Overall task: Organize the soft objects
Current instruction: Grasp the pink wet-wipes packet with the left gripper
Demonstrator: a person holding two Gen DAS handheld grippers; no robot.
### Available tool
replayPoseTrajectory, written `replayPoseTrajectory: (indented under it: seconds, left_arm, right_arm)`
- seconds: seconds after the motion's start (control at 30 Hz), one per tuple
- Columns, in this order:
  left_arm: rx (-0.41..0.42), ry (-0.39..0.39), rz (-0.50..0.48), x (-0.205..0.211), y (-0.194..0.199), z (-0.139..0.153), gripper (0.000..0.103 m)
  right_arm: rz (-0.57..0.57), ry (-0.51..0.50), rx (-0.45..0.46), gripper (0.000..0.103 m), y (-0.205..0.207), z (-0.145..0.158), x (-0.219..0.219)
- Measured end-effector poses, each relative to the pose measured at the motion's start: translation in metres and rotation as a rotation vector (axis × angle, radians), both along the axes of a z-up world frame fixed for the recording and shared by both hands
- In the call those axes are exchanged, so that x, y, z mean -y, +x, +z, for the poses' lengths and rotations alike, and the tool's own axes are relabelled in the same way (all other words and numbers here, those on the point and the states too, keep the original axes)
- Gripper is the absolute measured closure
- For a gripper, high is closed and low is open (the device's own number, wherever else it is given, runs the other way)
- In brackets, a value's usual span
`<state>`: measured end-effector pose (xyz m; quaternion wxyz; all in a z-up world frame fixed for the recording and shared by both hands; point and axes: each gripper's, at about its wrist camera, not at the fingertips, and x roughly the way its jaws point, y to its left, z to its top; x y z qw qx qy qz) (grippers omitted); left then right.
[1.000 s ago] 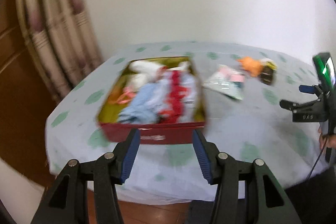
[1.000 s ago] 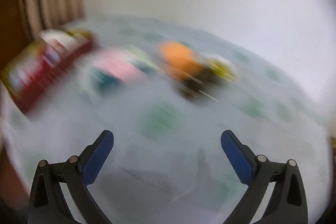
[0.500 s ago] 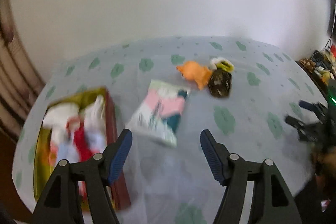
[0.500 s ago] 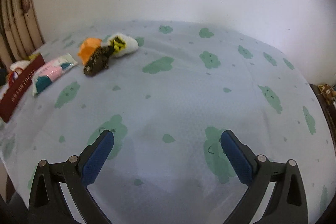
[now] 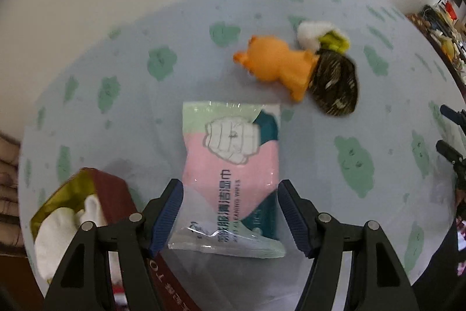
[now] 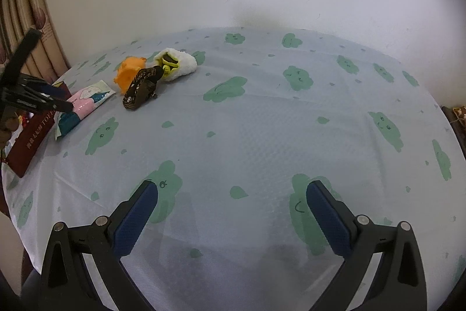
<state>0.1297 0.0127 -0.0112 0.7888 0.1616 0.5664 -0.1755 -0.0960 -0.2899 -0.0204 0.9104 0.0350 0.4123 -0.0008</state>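
Left gripper (image 5: 230,216) points steeply down, jaws spread after just widening. The near end of the wipes pack (image 5: 231,174) lies between the blue pads (image 5: 166,216), which do not press it; the left pad sits at the pack's clear crimped edge, the right pad just outside its teal side.

Pack lies flat on the cloud-print tablecloth (image 5: 352,162), long axis running away from the jaws. Judged handling: a soft, filmy pouch, light to moderate in weight, glossy and probably slippery. The sealed tail nearest the jaws is thin and would likely fold or slide out. A better hold would be across the padded pink middle, slightly forward of the pads, squeezing side to side.

Left of the left jaw, close by: the corner of the red box (image 5: 116,194) with gold lining, white soft items (image 5: 62,235) already in it. Likely the destination.

Beyond the jaws and right: orange plush (image 5: 276,64), touching a dark patterned pouch (image 5: 335,86); behind them a white and yellow soft item (image 5: 320,34). All apart from the pack.

Right gripper (image 6: 231,220): jaws spread wide, nothing between them, only bare cloth below. The same pack (image 6: 84,101), plush (image 6: 129,72) and box (image 6: 29,142) sit well off to the far left of its jaws, the left gripper's frame above them.
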Motion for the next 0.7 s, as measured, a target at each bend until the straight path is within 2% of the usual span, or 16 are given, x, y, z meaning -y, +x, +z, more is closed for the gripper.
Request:
replayPoseTrajectory:
  seconds: [0.17, 0.3, 0.37, 0.43, 0.53, 0.63, 0.7]
  left_arm:
    - [-0.104, -0.074, -0.013, -0.006, 0.018, -0.011, 0.03]
    - [-0.131, -0.043, -0.048, -0.003, 0.029, -0.022, 0.02]
    - [-0.186, -0.051, -0.031, -0.005, 0.036, -0.032, 0.017]
    - [-0.161, -0.032, -0.039, -0.002, 0.034, -0.034, 0.015]
    - [-0.131, 0.044, -0.025, 0.003, 0.031, -0.035, 0.005]
    - [-0.21, 0.017, 0.015, -0.005, 0.042, -0.041, 0.001]
    - [-0.219, 0.009, 0.013, -0.008, 0.044, -0.041, 0.001]
  right_arm:
    - [0.003, 0.003, -0.009, 0.001, 0.001, -0.001, -0.001]
    - [0.008, 0.01, -0.023, 0.001, 0.004, -0.003, -0.001]
    - [0.01, 0.012, -0.026, 0.001, 0.004, -0.004, -0.001]
    - [0.009, 0.015, -0.026, 0.001, 0.004, -0.004, 0.0]
    - [0.01, 0.021, -0.034, 0.001, 0.006, -0.005, 0.001]
    - [0.008, 0.025, -0.04, 0.001, 0.007, -0.006, 0.002]
    - [0.007, 0.025, -0.039, 0.001, 0.006, -0.005, 0.002]
